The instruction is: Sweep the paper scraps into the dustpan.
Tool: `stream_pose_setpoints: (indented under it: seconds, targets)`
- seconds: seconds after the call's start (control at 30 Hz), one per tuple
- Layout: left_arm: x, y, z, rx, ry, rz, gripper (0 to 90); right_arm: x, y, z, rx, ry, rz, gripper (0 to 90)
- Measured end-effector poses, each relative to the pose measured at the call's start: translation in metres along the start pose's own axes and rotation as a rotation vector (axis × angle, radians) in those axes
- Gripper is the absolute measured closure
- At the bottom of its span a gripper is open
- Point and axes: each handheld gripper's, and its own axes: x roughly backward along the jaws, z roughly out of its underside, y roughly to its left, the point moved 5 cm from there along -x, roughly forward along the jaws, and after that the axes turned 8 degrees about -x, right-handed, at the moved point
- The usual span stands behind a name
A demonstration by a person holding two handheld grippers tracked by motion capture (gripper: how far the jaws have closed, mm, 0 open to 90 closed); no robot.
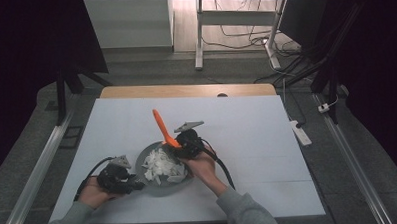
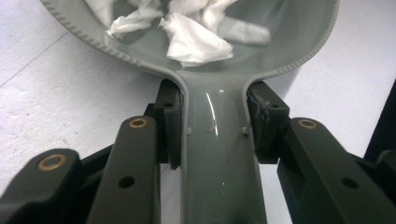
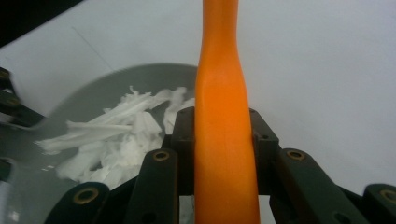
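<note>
White table (image 1: 247, 140) bore a grey pan (image 1: 149, 186) near its front edge, left of centre, holding white paper scraps (image 1: 161, 166). Left gripper (image 1: 134, 184) was clamped on the pan's handle (image 2: 219, 154), pads pressing both sides. Right gripper (image 1: 180, 142), just behind the pan's far right rim, was closed on an orange handle (image 1: 162, 127) slanting up and away. No legible writing.

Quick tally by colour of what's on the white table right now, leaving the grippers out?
Grey: 1, the round grey plastic pan with a handle.
Orange: 1, the long orange plastic utensil.
White: 1, the heap of shredded white paper in the pan; single shreds too many to count.
Total: 3
</note>
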Motion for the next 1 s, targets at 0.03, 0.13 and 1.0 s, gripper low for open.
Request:
stream_pose_setpoints:
  seconds: [0.03,0.13,1.0]
  targets:
    - [0.000,0.000,0.000,0.001,-0.001,0.001,61.3,-0.001,0.005,-0.002,-0.005,0.000,-0.024,69.8]
    - [-0.001,0.000,0.000,0.000,-0.002,0.002,61.4,-0.003,0.020,-0.007,-0.012,-0.004,-0.110,69.8]
    - [0.002,0.001,0.001,0.007,-0.060,-0.013,61.4,0.050,-0.020,-0.018,-0.046,-0.154,-0.034,69.8]
